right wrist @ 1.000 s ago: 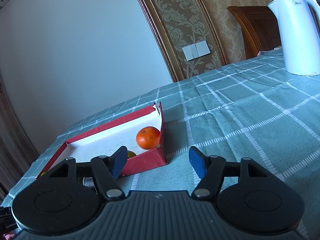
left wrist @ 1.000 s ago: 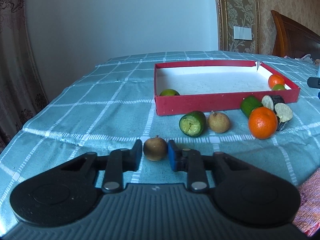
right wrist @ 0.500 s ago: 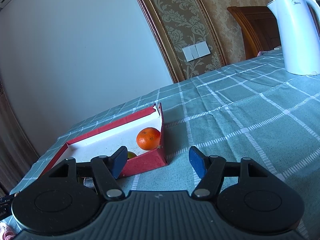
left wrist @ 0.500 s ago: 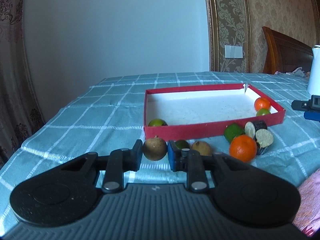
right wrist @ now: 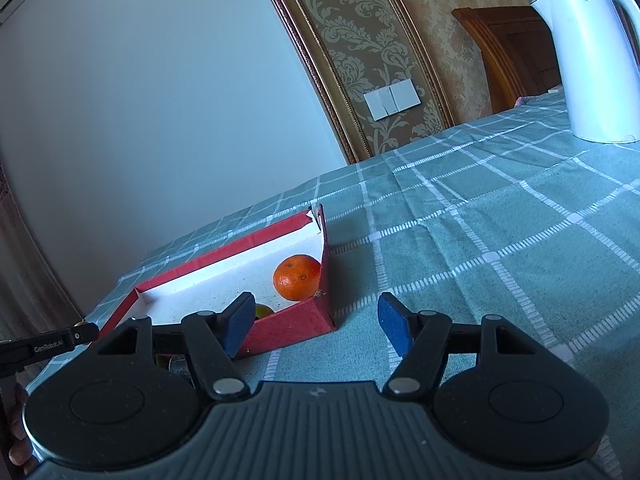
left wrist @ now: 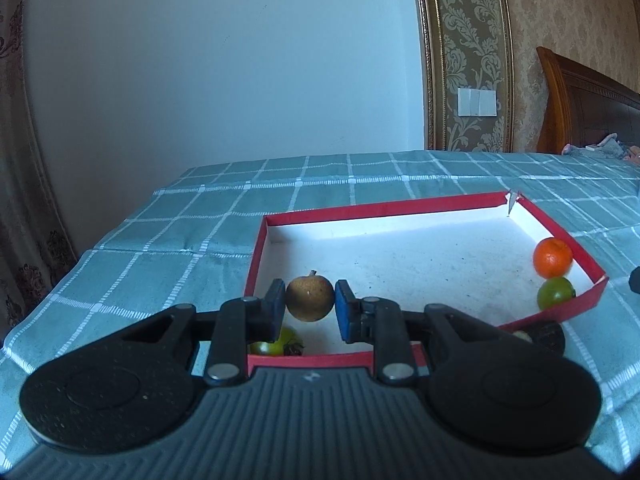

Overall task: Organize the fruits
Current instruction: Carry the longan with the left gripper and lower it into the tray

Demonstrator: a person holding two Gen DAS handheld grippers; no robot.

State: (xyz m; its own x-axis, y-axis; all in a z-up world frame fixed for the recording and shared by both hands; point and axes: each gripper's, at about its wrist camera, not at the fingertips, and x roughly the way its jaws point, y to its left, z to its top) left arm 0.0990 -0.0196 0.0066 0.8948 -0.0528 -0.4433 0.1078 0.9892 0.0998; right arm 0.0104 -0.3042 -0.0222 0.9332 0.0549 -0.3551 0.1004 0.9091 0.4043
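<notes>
My left gripper point(left wrist: 310, 311) is shut on a small brown round fruit point(left wrist: 310, 298) with a stem and holds it above the near left corner of the red box point(left wrist: 380, 209) with a white floor. An orange point(left wrist: 552, 256) and a green fruit point(left wrist: 556, 293) lie in the box's right corner. Another green fruit point(left wrist: 276, 342) lies in the near left corner, partly hidden by my finger. My right gripper point(right wrist: 316, 326) is open and empty, low over the cloth beside the box's point(right wrist: 292, 326) right corner, where the orange point(right wrist: 297, 277) shows.
A dark cut vegetable piece point(left wrist: 546, 336) lies on the checked teal tablecloth point(left wrist: 168, 232) just outside the box's near right wall. A white kettle point(right wrist: 588, 60) stands at the far right. The table's left edge is close. A wooden headboard point(left wrist: 592, 112) is behind.
My left gripper has lifted the brown fruit off the cloth and carried it forward over the box's near wall. The right gripper has barely moved.
</notes>
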